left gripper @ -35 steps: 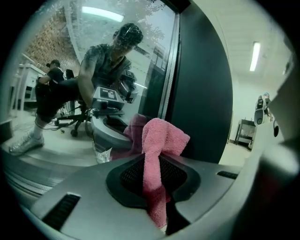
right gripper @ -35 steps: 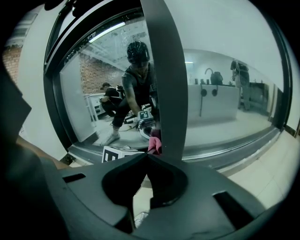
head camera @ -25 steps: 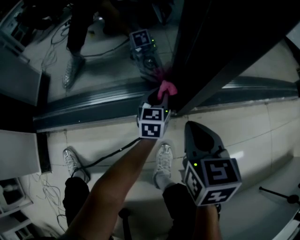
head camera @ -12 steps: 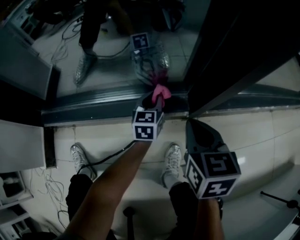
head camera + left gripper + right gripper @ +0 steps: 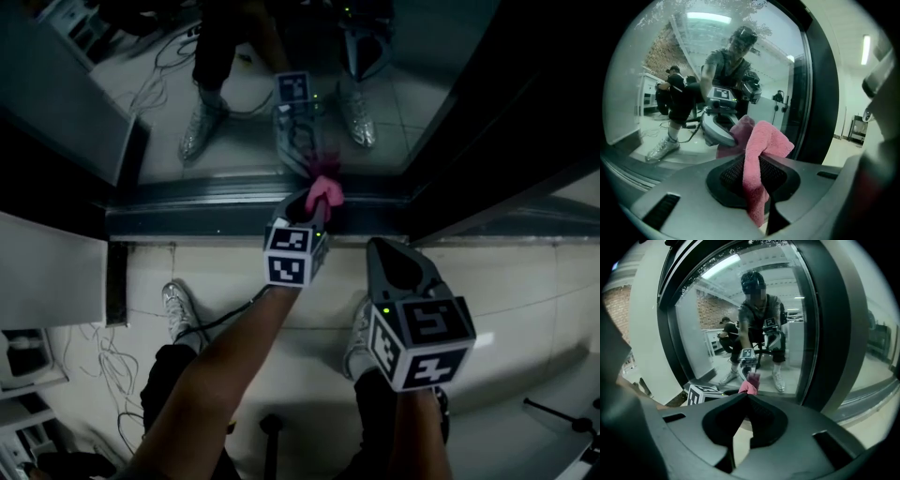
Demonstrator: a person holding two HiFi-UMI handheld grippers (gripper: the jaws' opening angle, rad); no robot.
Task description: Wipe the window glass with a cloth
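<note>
Left gripper [image 5: 315,202] pinches the cloth [image 5: 326,190] against the glass [image 5: 422,75], by the bottom frame [image 5: 206,199]. Right gripper [image 5: 395,253], beside it, is closed and empty.

My head view is dim and underexposed: the window frame [image 5: 487,131] right of the left gripper [image 5: 317,204] jaws is near black, the floor flat grey, and only the pink cloth [image 5: 325,190] at those jaws keeps colour. Both gripper views are brighter but hard fisheye, with black vignette at the corners and verticals bowed beside the jaws. The window glass [image 5: 693,51] ahead of the jaws mirrors a strip light [image 5: 708,18] as glare high above them; jaw bodies nearest the lens are soft, the cloth sharp.
</note>
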